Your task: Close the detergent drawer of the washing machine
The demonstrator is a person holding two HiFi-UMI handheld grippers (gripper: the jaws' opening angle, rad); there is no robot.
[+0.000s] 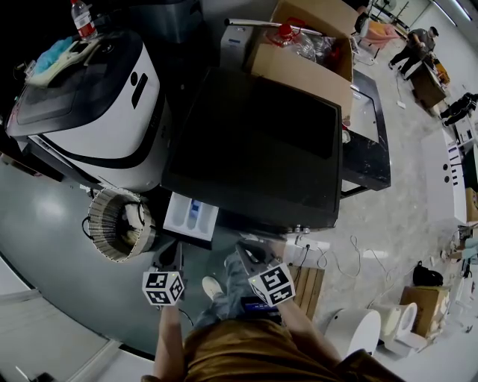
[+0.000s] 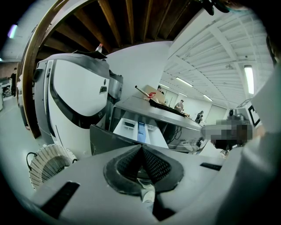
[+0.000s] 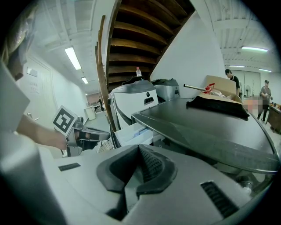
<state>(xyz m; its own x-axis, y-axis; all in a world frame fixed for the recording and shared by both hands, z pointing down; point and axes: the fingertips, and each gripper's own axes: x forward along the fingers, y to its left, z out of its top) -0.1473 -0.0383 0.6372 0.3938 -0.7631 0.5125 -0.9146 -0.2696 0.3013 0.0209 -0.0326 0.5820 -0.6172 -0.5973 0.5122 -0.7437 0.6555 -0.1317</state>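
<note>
Two machines fill the head view: a dark-topped washing machine [image 1: 254,149] in the middle and a white, rounded machine [image 1: 97,112] to its left, with a plastic bottle [image 1: 84,19] standing on the white one's far end. An open cardboard box [image 1: 306,60] sits on the far part of the dark top. Beside the white machine's front, on the grey floor, stands a round coiled basket [image 1: 119,224].

From the dark machine's front left corner the detergent drawer [image 1: 190,216] stands pulled out, its white compartments and a blue insert open to view from above. The left gripper view looks over the drawer's dark front panel into those same compartments [image 2: 138,132].

The left gripper [image 1: 170,261] points at the drawer's front and is just short of it; whether it touches cannot be told. Its jaws are pressed together [image 2: 141,147], pad against pad, with nothing held between them. The right gripper [image 1: 250,257] hovers to the drawer's right, below the machine's front edge, apart from the drawer. Its jaws are likewise closed on nothing [image 3: 138,147], and its view shows the drawer [image 3: 131,132] and the left gripper beyond.
</note>
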